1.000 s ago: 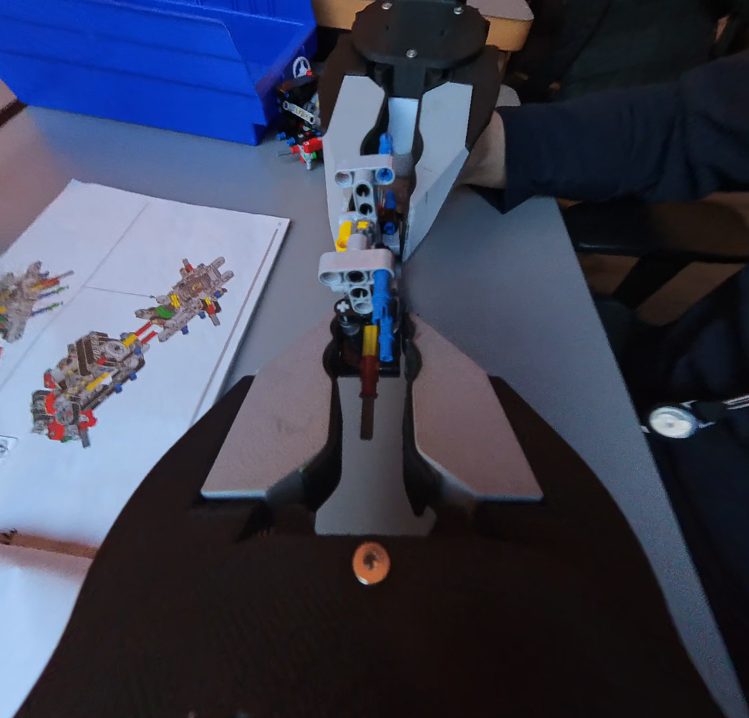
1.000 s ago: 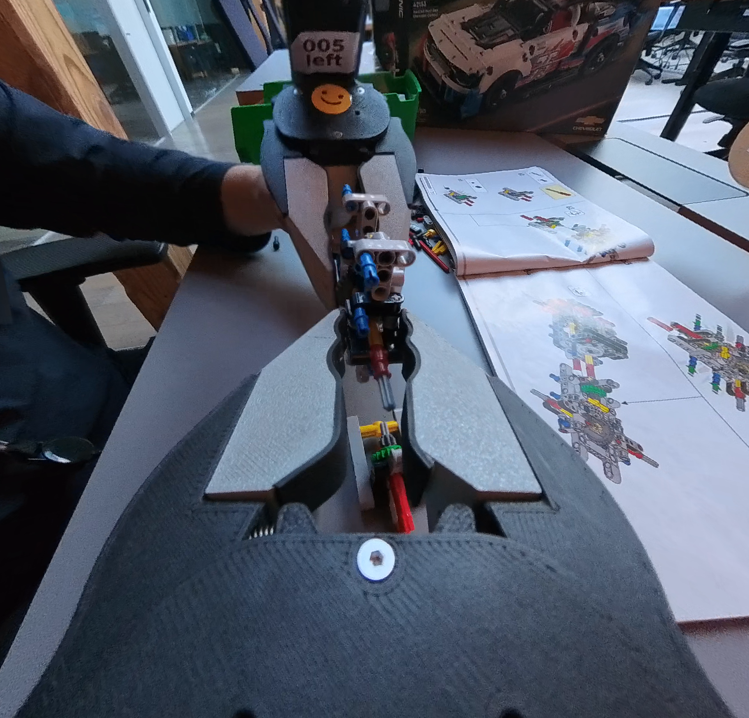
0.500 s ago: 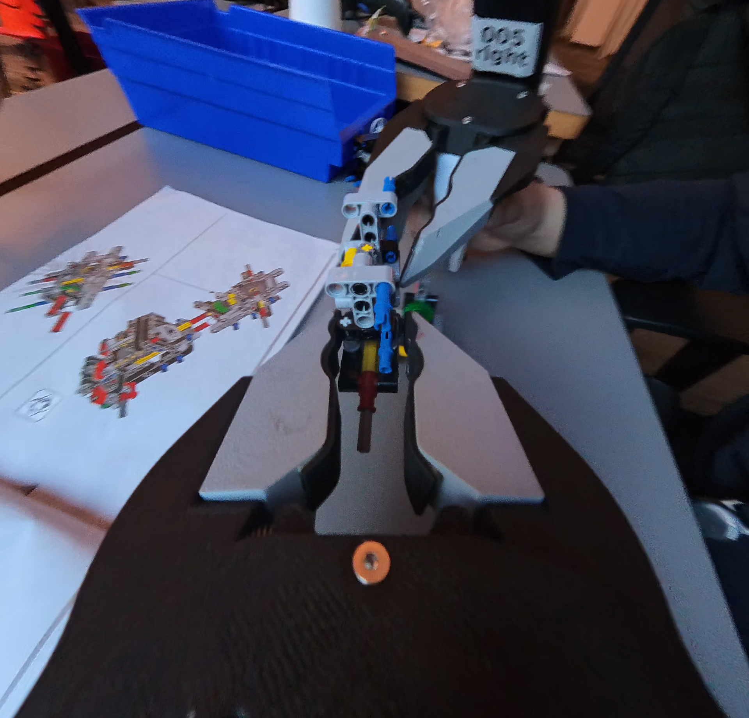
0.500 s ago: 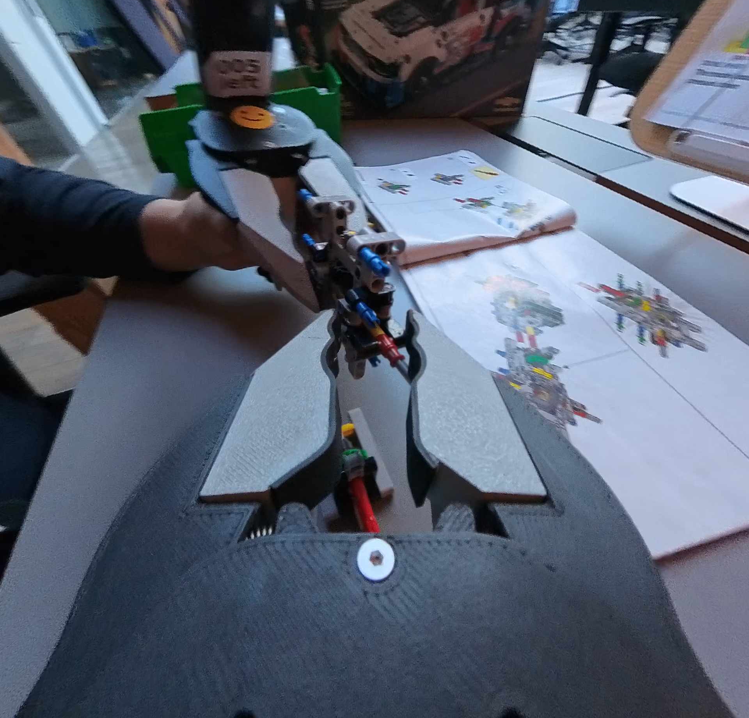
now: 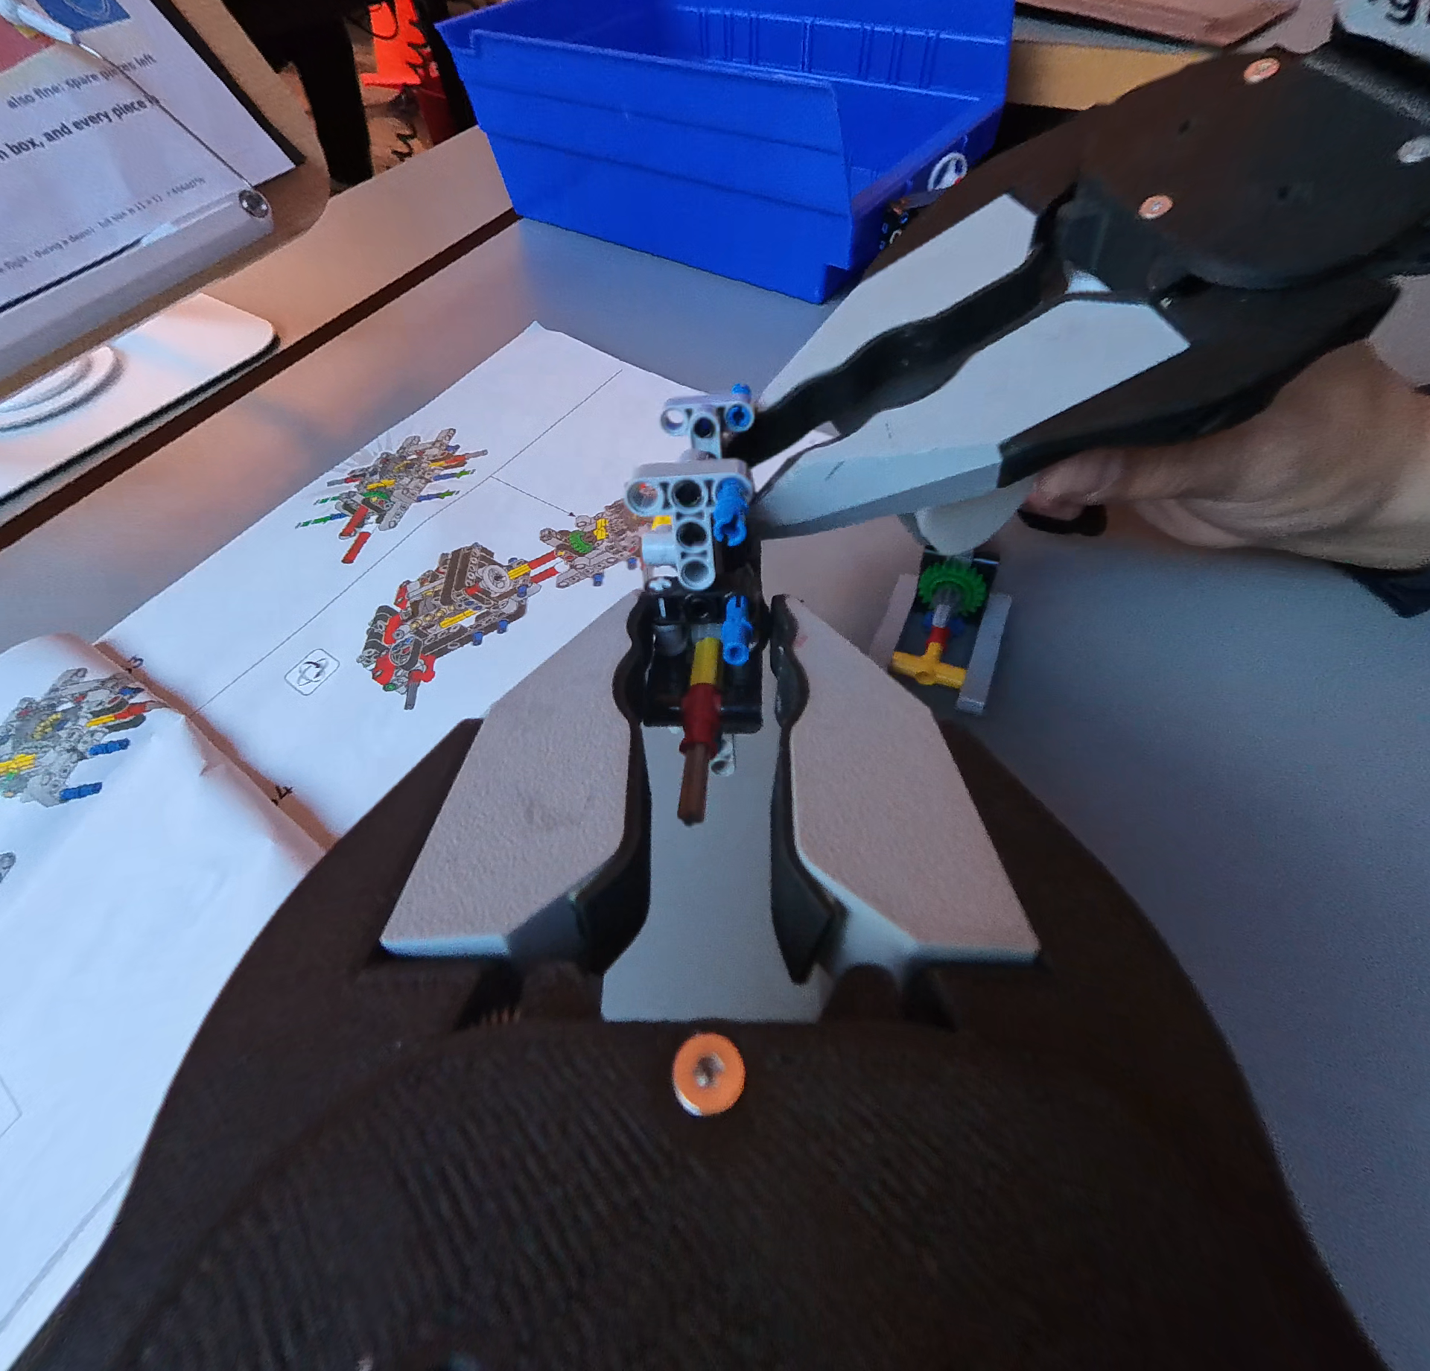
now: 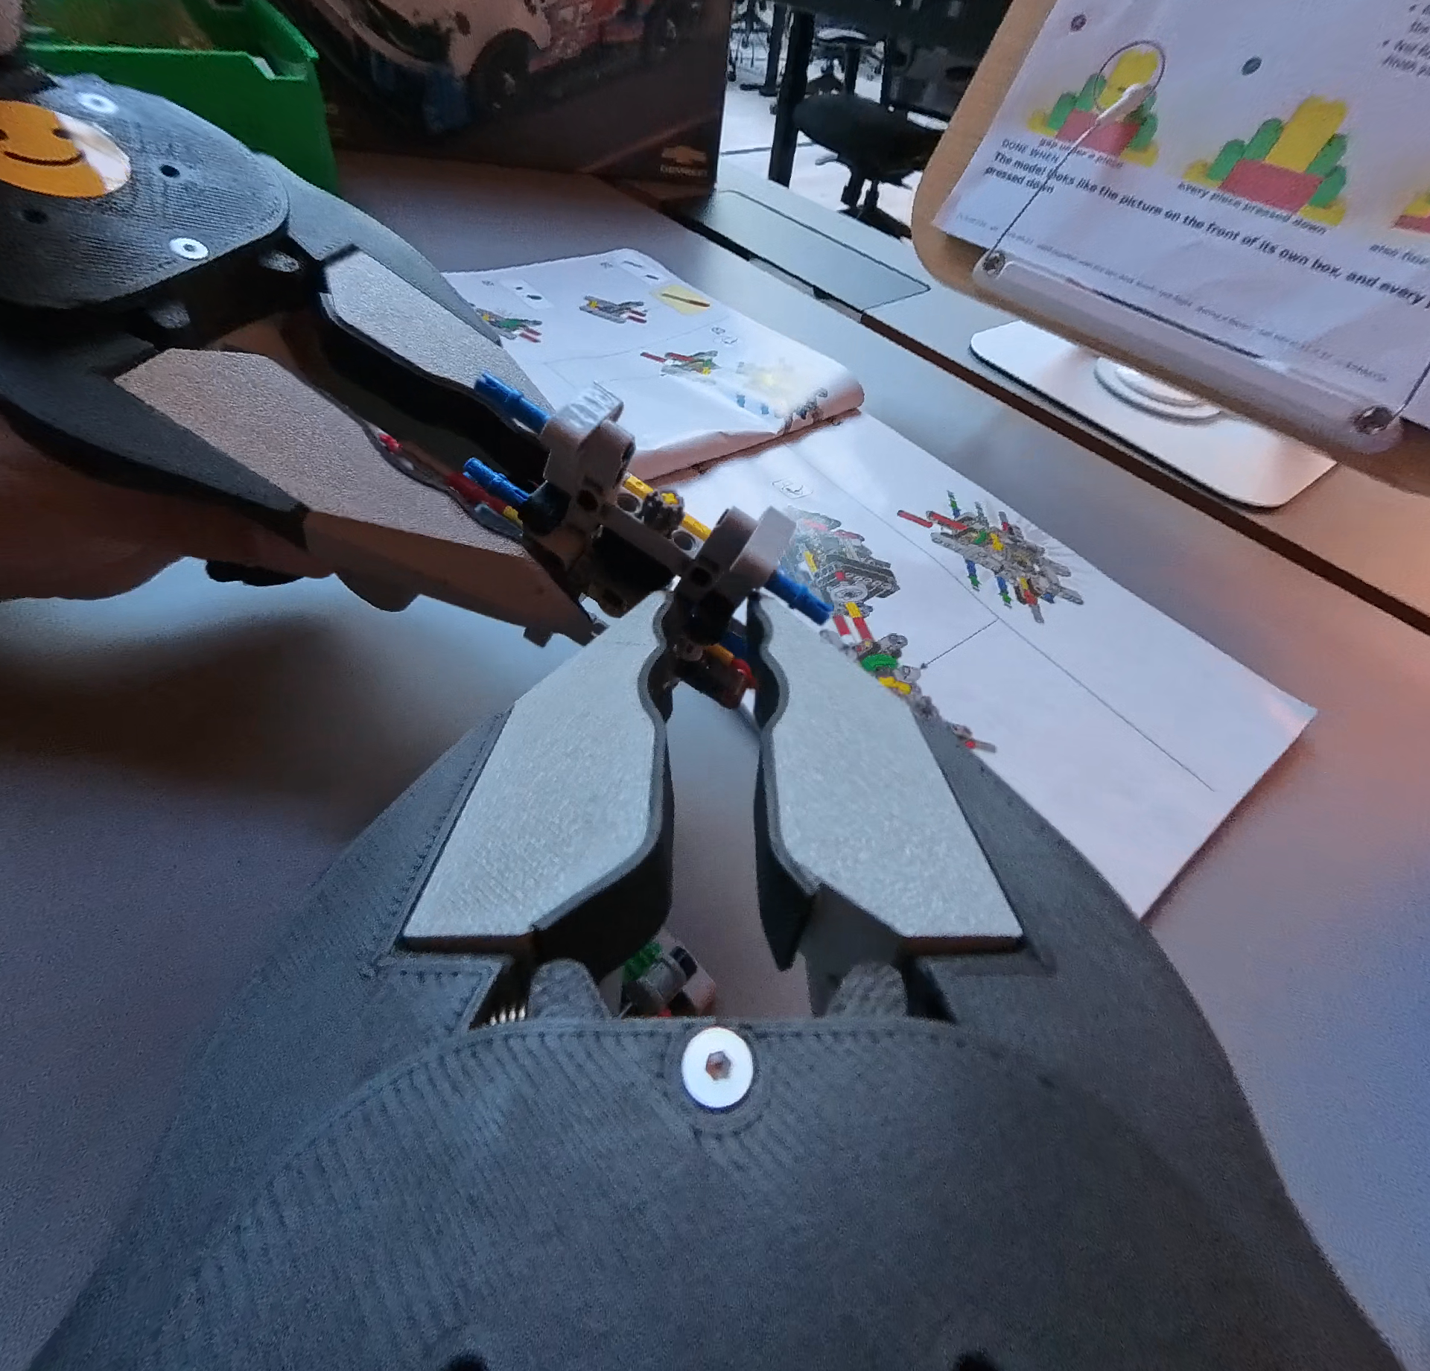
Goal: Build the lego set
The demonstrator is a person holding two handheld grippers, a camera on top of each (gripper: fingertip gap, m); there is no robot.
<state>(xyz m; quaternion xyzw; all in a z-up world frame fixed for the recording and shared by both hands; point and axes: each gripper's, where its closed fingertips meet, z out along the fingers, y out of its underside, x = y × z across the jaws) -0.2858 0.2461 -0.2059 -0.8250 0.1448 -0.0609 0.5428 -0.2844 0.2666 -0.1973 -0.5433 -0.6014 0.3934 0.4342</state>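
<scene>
Left wrist view: the left gripper [image 5: 700, 614] has its fingers [image 5: 542, 753] clenched on the black frame at the lower end of a brick assembly [image 5: 685, 514], which is held clear of the bench [image 5: 1161, 792]. Its grey beams and blue pins stand up past the fingertips, and a yellow, red and brown axle runs back between the fingers. Change noted: the right gripper [image 6: 708, 622], which a second ago faced this one nearly head-on, now comes in from the right side, carried by a hand [image 5: 1238, 483], with its tips against the grey beams and blue pins. In the right wrist view its fingers [image 6: 557, 792] have narrowed and now appear to be gripping the dark and grey end of the same assembly, so both grippers seem to hold the one piece. I cannot tell how firmly the right pair presses. A small sub-assembly with a green gear [image 5: 944, 637] lies on the bench below the right gripper, untouched. An open instruction sheet [image 5: 433, 560] lies to the left, with a blue bin [image 5: 735, 134] behind it. Both views are more tilted than half a second ago.
</scene>
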